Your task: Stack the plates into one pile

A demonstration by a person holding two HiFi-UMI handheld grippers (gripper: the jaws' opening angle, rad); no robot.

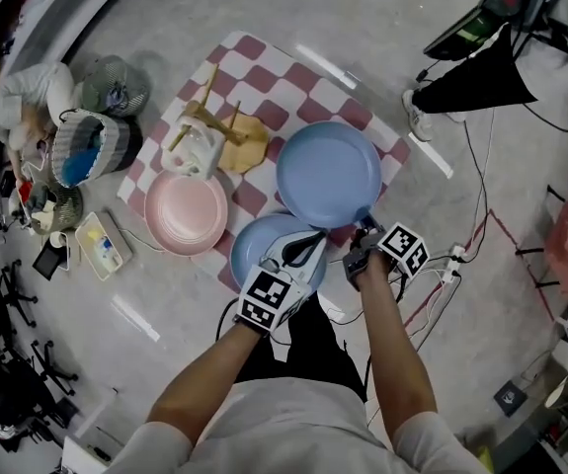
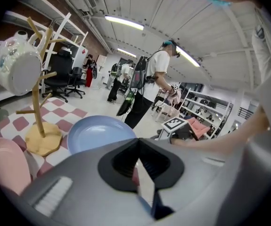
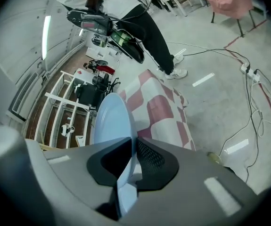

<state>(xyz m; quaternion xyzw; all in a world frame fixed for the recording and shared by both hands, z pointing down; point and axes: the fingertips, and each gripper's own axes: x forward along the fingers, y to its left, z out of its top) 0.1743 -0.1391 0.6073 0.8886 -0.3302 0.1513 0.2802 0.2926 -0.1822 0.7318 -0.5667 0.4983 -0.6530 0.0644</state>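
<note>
- In the head view, the left gripper [image 1: 306, 247] and its marker cube are covering the near half of the small blue plate [image 1: 254, 237].
- The right gripper [image 1: 365, 233] is sitting at the rim of the large blue plate [image 1: 328, 174], its fingers too dark and small to make out there.
- In the left gripper view, the gripper's own body is hiding nearly all of the small blue plate.
- The pink plate [image 2: 5, 166] is running off the dark lens edge.
- In the right gripper view, the large blue plate's lower part is disappearing behind the gripper body.
- The basket [image 1: 81, 151] is holding things too small to tell.
</note>
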